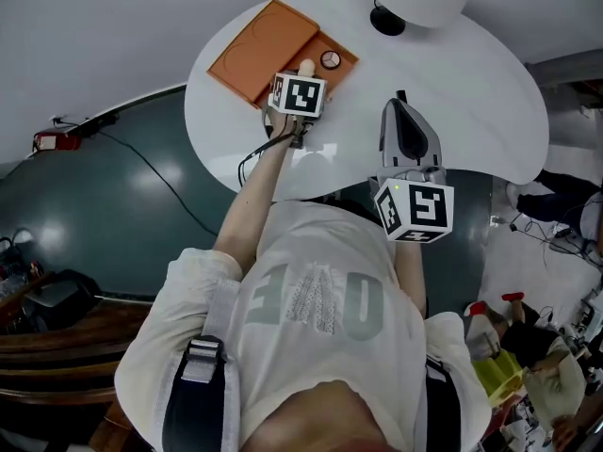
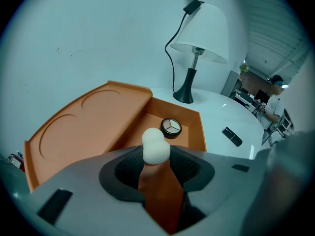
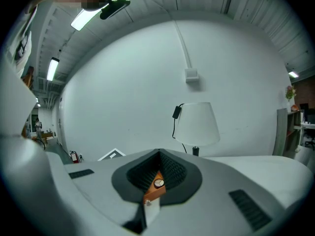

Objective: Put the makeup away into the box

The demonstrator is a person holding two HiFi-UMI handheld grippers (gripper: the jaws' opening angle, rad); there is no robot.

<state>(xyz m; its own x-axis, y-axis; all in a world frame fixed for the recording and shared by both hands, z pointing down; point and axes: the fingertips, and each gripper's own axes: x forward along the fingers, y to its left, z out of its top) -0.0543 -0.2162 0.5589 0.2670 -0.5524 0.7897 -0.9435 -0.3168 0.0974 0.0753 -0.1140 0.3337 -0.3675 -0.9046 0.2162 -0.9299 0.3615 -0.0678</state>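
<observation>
An orange box [image 1: 283, 40] lies open on the white round table [image 1: 471, 92], its lid [image 2: 88, 127] folded out to the left. A round compact [image 2: 172, 127] rests in the tray part [image 2: 194, 129]. My left gripper [image 1: 303, 75] is shut on a white makeup sponge [image 2: 156, 145], which hangs over the near edge of the tray, close to the compact [image 1: 330, 60]. My right gripper [image 1: 401, 102] hovers above the table to the right of the box, jaws together and empty. In the right gripper view the box [image 3: 153, 193] and compact [image 3: 158, 183] show through the slit.
A white lamp [image 2: 197, 38] with a black base [image 1: 386, 19] and cord stands at the table's far side. A small black makeup item [image 2: 232, 136] lies on the table right of the box. The floor around is dark; people and clutter sit at the far right.
</observation>
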